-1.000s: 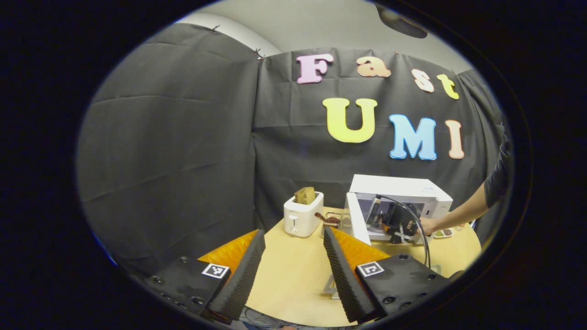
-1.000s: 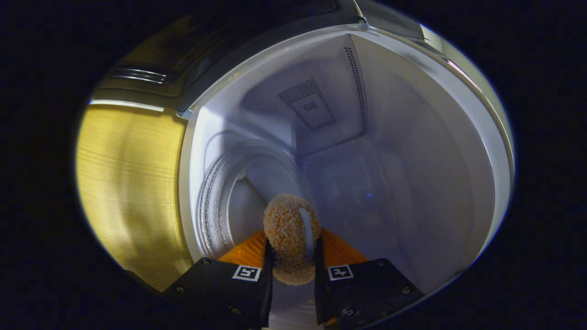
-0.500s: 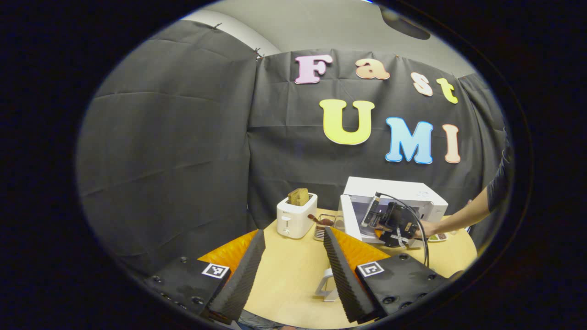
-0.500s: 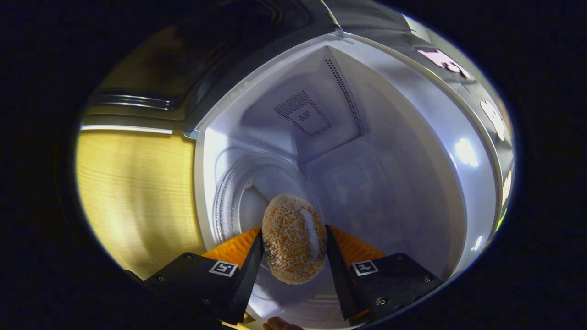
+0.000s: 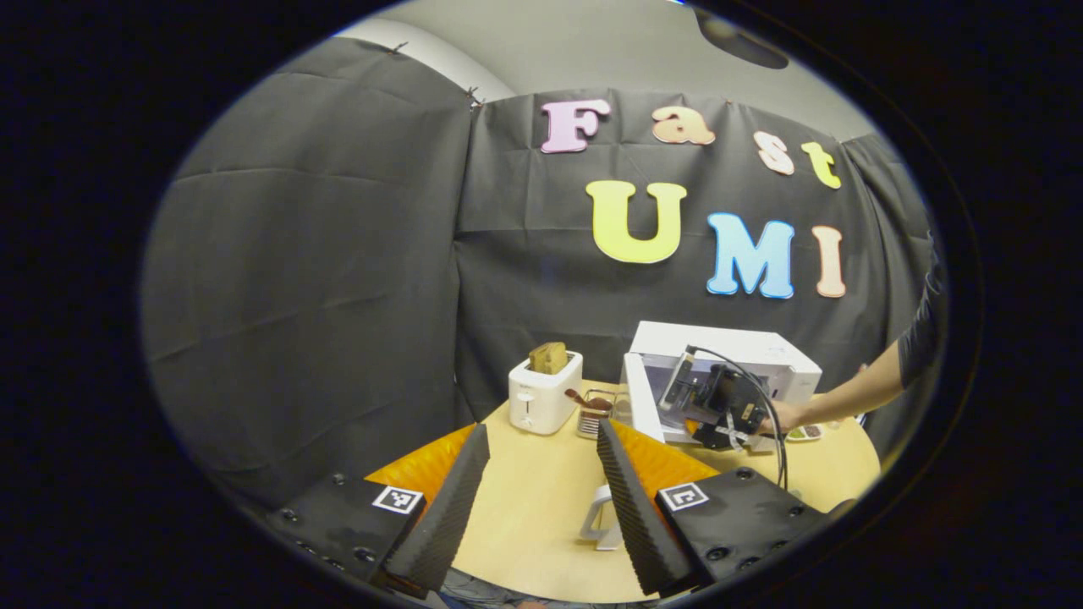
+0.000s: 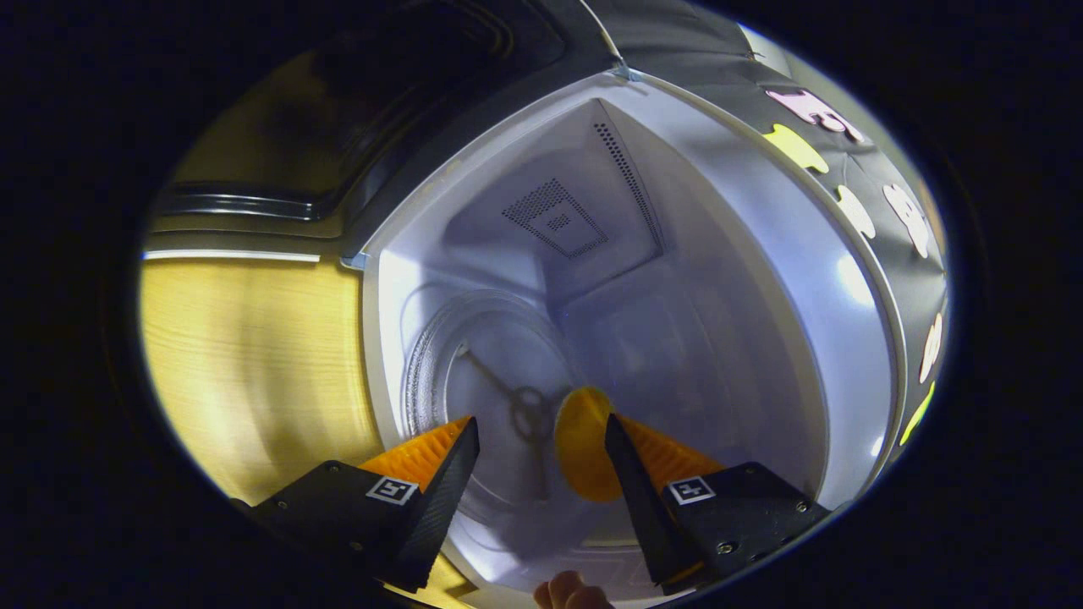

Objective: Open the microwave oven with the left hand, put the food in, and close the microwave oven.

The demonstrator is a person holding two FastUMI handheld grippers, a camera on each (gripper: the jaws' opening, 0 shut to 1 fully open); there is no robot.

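Note:
The white microwave (image 5: pixel 728 351) stands at the table's far right with its door (image 5: pixel 640 406) swung open. A hand holds my right gripper (image 5: pixel 719 404) at the oven's mouth. In the right gripper view, my right gripper (image 6: pixel 540 421) is open inside the white cavity (image 6: pixel 677 279), over the glass turntable (image 6: pixel 474 364). The food (image 6: pixel 582 444), a rounded piece showing an orange face, leans beside the right finger; the left finger is clear of it. My left gripper (image 5: pixel 541 474) hangs open over the near table, holding nothing.
A white toaster (image 5: pixel 544 396) with bread (image 5: pixel 548 357) in its slot stands left of the microwave, with a small dish (image 5: pixel 592 404) between them. A small white object (image 5: pixel 597 518) lies on the wooden table (image 5: pixel 525 499). The dark door (image 6: pixel 338 127) and a fingertip (image 6: pixel 565 590) edge the right gripper view.
My right gripper's fingers have spread and let go of the crumbed food. It has turned to show an orange face beside the right finger. The left gripper has barely moved.

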